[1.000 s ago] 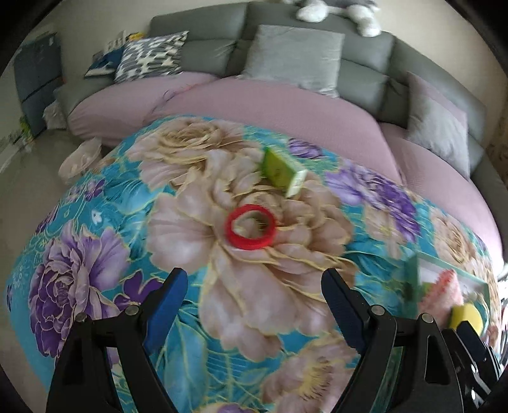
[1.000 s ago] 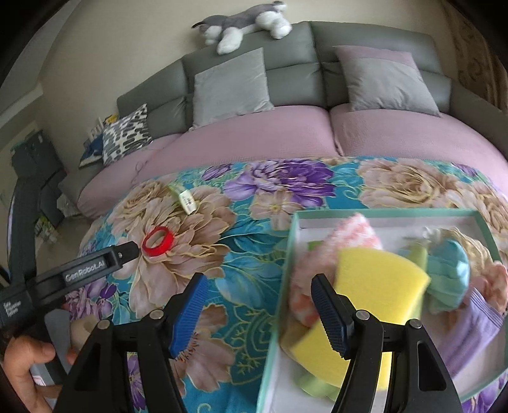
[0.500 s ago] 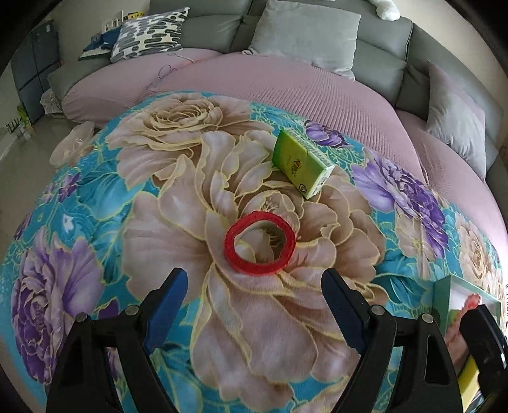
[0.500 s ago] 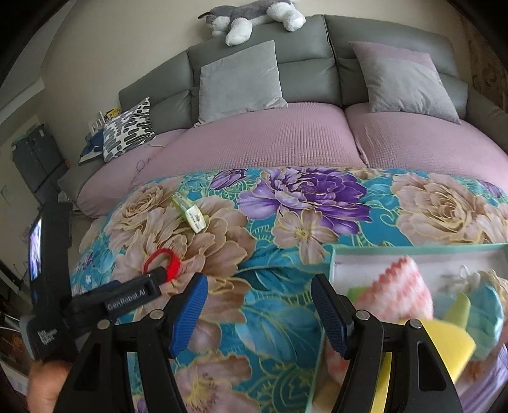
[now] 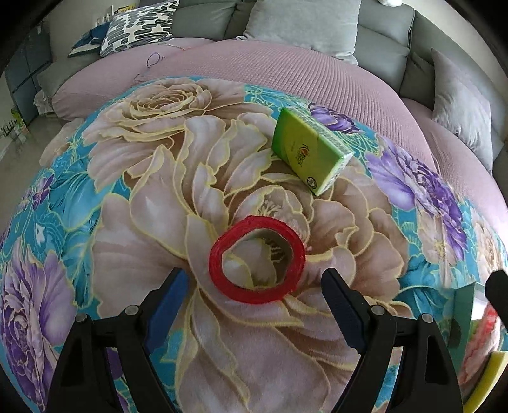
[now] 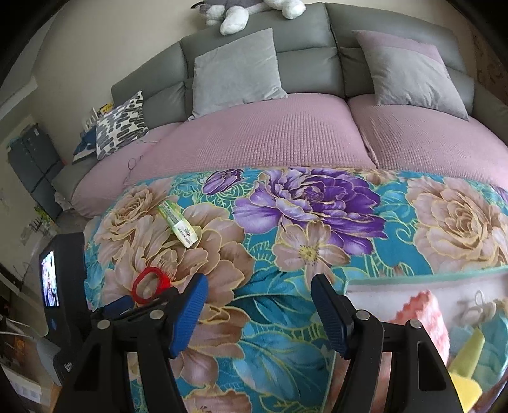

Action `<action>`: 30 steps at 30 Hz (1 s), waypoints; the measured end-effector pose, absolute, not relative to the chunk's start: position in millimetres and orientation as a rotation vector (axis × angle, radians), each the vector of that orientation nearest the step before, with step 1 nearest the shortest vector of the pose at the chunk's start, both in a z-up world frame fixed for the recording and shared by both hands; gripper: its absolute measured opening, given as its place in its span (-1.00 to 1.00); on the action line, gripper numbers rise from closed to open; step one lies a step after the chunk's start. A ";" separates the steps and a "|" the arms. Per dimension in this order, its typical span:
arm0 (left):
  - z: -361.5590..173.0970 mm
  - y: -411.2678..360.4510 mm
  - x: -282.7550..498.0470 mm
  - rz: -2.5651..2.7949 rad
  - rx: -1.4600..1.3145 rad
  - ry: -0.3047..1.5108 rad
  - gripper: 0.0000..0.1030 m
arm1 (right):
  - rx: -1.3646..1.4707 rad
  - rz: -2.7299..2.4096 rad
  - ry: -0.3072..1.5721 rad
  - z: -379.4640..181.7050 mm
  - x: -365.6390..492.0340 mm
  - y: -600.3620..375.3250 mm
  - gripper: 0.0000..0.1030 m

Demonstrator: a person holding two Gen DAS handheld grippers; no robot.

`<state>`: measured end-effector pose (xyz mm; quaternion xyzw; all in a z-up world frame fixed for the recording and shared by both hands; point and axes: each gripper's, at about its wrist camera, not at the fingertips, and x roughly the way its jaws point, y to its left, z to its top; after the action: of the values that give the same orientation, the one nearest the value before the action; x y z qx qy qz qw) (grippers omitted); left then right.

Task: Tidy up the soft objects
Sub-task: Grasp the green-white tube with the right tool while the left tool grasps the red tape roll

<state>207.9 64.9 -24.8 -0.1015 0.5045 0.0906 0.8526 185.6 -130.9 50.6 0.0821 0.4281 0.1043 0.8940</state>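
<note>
Red ring [image 5: 257, 259] lies flat on the floral blanket [image 5: 127, 197], just ahead of the left gripper [image 5: 255, 290], centred between its two blue-padded fingers [image 5: 166, 301], not touched by either; jaws spread wide, nothing held. Green tissue pack [image 5: 309, 152] sits further ahead and slightly right of the left gripper, beyond the ring, apart from it. Teal-rimmed box [image 5: 462, 313] shows at the far right edge of the left view, with a pink knitted item [image 5: 481, 343] and a yellow sponge [image 5: 490, 378] inside.

Right gripper [image 6: 258, 300] hovers over the blanket, jaws wide apart, empty. From it, the ring [image 6: 150, 286] is ahead-left, right at the left gripper's tips [image 6: 122, 305]; tissue pack [image 6: 179, 227] further ahead-left. Box [image 6: 428, 274] sits just right of the right gripper's right finger [image 6: 331, 314], holding the pink knitted item [image 6: 424, 317], yellow sponge [image 6: 466, 349] and teal soft pieces [image 6: 495, 346], packed together. Pink-covered sofa [image 6: 285, 133] with grey cushions [image 6: 236, 71] beyond the blanket, plush toy [image 6: 247, 9] on the backrest
</note>
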 end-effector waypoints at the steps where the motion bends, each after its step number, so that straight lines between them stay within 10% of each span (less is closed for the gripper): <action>1: -25.3 65.2 208.6 0.193 -0.209 1.058 0.68 | 0.165 0.218 0.889 49.8 188.0 -129.2 0.38; 21: -30.0 84.3 205.0 0.189 -0.189 0.997 0.67 | 0.059 0.319 0.950 28.9 223.9 -76.4 0.38; 30: -22.8 109.1 200.5 0.147 -0.282 0.948 0.07 | 0.011 0.455 0.973 20.2 253.0 -37.9 0.39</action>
<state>200.5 109.1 -22.8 -0.1353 0.4543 0.0705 0.8777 253.0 -37.9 20.2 0.0053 0.4636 0.2165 0.8592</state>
